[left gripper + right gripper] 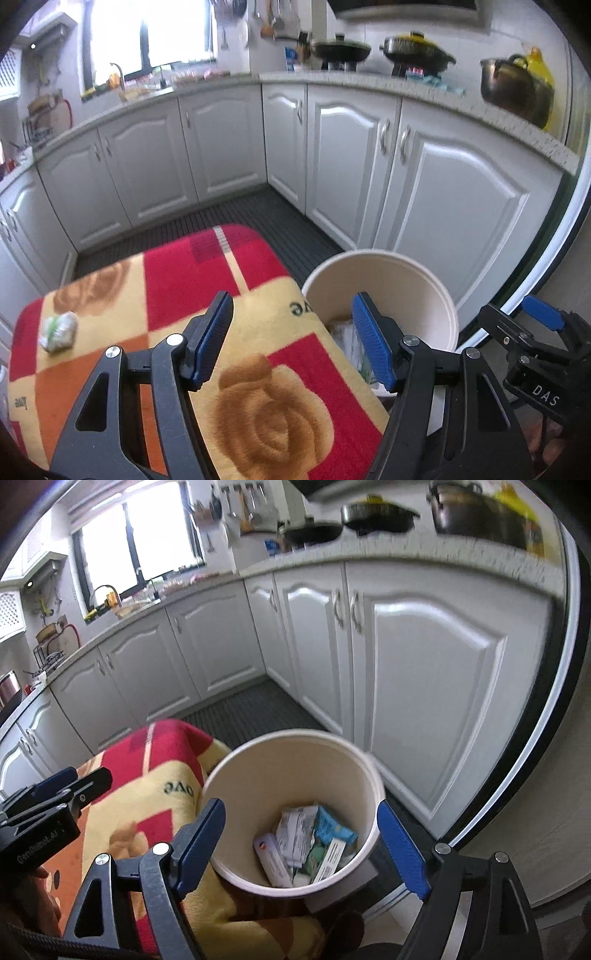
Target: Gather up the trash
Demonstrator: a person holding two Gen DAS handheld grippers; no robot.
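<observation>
A cream round bin (291,760) stands on the floor against the right edge of a blanket-covered table (177,288). It holds several wrappers and small cartons (310,842). A crumpled green-and-white wrapper (59,331) lies on the blanket at the far left. My left gripper (291,339) is open and empty above the blanket's right edge, beside the bin (384,280). My right gripper (303,845) is open and empty just above the bin's mouth. It also shows in the left wrist view (532,332).
White kitchen cabinets (332,155) run along the back and right under a speckled counter with pots (417,51). A dark slatted floor mat (258,218) lies between the table and the cabinets. A door frame (554,738) curves at the right.
</observation>
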